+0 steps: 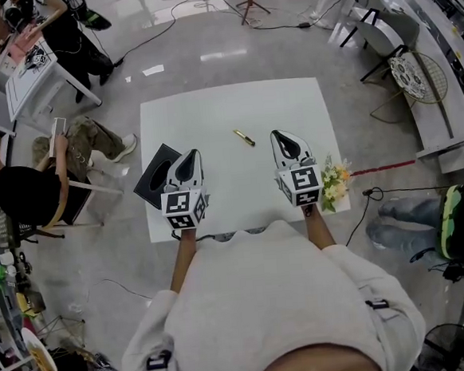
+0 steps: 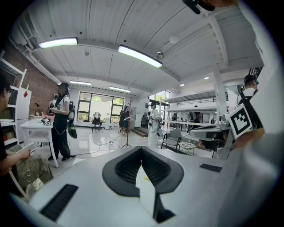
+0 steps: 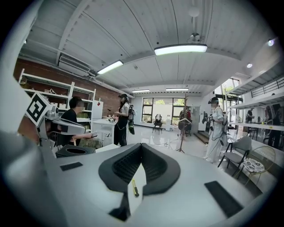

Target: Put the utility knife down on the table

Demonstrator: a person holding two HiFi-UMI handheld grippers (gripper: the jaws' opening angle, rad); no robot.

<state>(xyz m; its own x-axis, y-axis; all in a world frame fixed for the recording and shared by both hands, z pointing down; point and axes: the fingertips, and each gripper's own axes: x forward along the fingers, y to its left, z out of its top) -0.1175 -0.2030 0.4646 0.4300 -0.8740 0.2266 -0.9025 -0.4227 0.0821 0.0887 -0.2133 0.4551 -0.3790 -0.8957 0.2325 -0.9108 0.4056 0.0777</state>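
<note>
The utility knife [image 1: 244, 137], small and yellow with dark ends, lies on the white table [image 1: 234, 104] between and beyond my two grippers. In the right gripper view the knife [image 3: 135, 188] shows on the tabletop through the gap behind the jaws. My left gripper [image 1: 193, 155] hovers over the table's left half, its jaws together and holding nothing. My right gripper [image 1: 279, 135] is just right of the knife, also shut and empty. The jaw tips meet in the left gripper view [image 2: 141, 149] and in the right gripper view [image 3: 142, 146].
A black tissue box [image 1: 159, 174] sits at the table's left edge beside my left gripper. A small bunch of yellow flowers [image 1: 336, 182] lies at the near right corner. A seated person [image 1: 25, 197] is left of the table. Chairs [image 1: 415, 78] stand at the right.
</note>
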